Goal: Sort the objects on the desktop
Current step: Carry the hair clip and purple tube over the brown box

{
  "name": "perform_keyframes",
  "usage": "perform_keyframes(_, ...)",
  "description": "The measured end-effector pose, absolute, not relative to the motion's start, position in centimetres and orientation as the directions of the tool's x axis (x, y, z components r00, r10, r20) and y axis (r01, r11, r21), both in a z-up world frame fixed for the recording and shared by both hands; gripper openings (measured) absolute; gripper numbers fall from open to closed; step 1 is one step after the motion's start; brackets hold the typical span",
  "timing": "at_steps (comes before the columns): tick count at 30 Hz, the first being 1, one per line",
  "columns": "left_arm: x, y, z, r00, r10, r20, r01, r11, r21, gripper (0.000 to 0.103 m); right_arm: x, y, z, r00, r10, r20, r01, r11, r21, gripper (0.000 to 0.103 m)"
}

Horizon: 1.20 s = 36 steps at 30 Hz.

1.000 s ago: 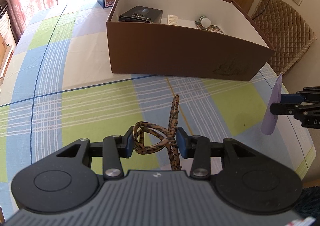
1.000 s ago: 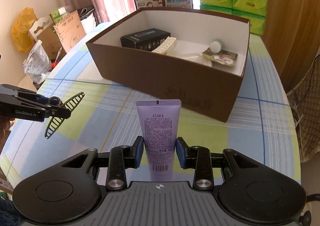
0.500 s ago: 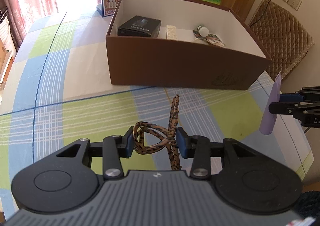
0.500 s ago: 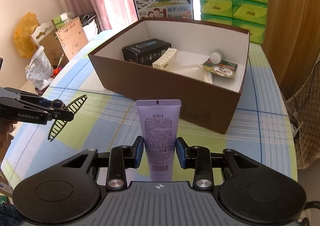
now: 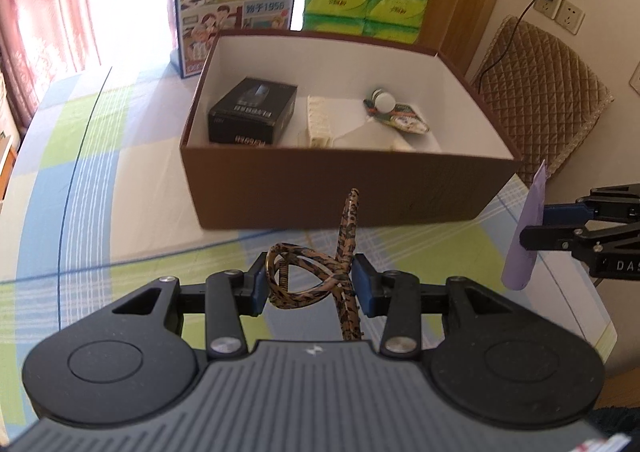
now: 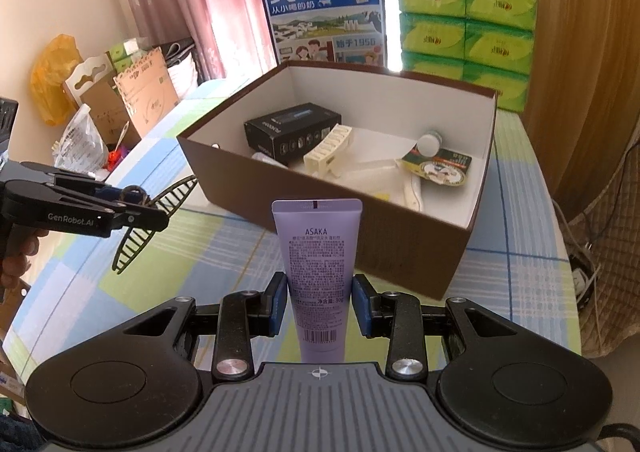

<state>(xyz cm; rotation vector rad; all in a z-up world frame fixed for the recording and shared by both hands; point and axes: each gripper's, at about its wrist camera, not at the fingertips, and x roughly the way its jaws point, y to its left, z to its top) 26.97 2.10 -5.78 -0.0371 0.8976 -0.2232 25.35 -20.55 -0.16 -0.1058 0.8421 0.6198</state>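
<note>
Left claw (image 5: 308,284) is clamped on a leopard-print hair clip (image 5: 320,272) and right claw (image 6: 319,304) grips an upright purple tube (image 6: 318,276), both held above the surface (image 6: 520,276), brown box (image 6: 320,208) at 12 o'clock.

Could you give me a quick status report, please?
Left gripper shut on hair clip. Right gripper shut on purple tube. Brown box ahead, path clear.

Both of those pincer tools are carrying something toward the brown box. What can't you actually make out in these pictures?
- Purple ASAKA tube: its cap end, right wrist view, hidden behind the tool body.
- Tortoiseshell hair clip: its lower end, left wrist view, hidden the same way.
- Brown box: contents at the near wall, left wrist view, hidden by that wall.
- Black carton: label print too small to read.
</note>
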Motion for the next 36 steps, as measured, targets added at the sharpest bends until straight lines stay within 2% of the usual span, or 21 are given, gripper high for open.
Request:
perform_keyframes(26,34.2,-0.6,-1.2,0.676,-0.278,-0.683,0.293,0.951,-0.098,0.037,32.2,-20.7,5.2,0.595,0.510,-0.621,-0.542,0.825,0.160,0.032)
perform_keyframes(36,38.0,-3.0,-0.9,0.669,-0.311,-0.675,0.340,0.936,-0.094,0.037,36.0,-20.9,4.9,0.603,0.488,-0.631,-0.515,0.842,0.159,0.032)
